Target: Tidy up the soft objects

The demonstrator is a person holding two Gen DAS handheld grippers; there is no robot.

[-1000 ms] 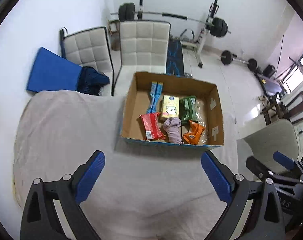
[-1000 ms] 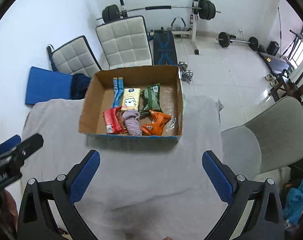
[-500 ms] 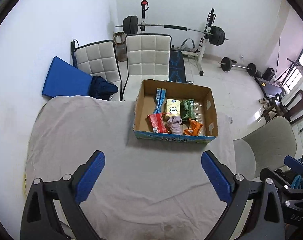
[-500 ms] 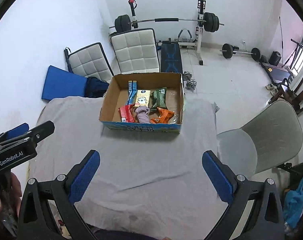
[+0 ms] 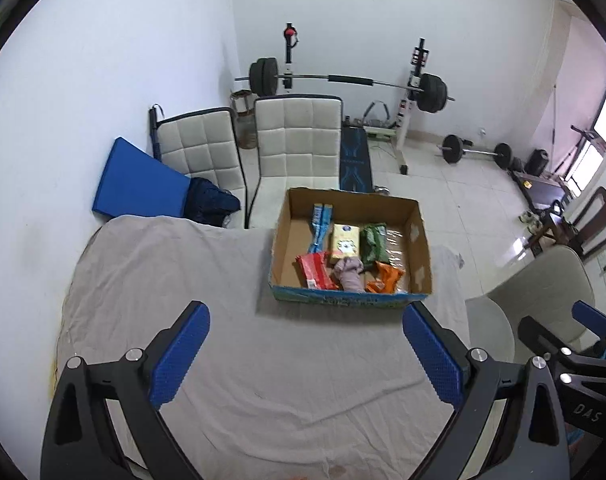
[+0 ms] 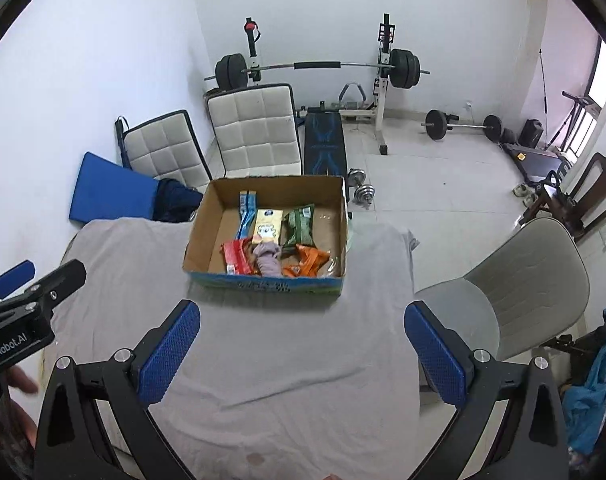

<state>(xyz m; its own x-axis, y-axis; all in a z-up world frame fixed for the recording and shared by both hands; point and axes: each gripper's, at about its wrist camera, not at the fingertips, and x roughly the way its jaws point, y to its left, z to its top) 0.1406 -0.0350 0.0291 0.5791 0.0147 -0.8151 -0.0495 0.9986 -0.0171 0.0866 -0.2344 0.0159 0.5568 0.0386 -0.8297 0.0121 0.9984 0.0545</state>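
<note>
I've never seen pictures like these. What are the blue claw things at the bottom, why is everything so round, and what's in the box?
Those claws are two grabbing tools that a person holds, one in each hand. Each tool carries a small camera looking out along its two blue-padded fingers, and that lens bends the room into a round shape.

One picture comes from the left gripper, the other from the right gripper. Both are wide open and hold nothing. Each camera also catches the other tool at its edge.

They hang above a table under a grey cloth. On it sits a cardboard box holding a red packet, a yellow packet, a green packet, an orange packet, a blue packet and a bundled pinkish cloth.
</note>
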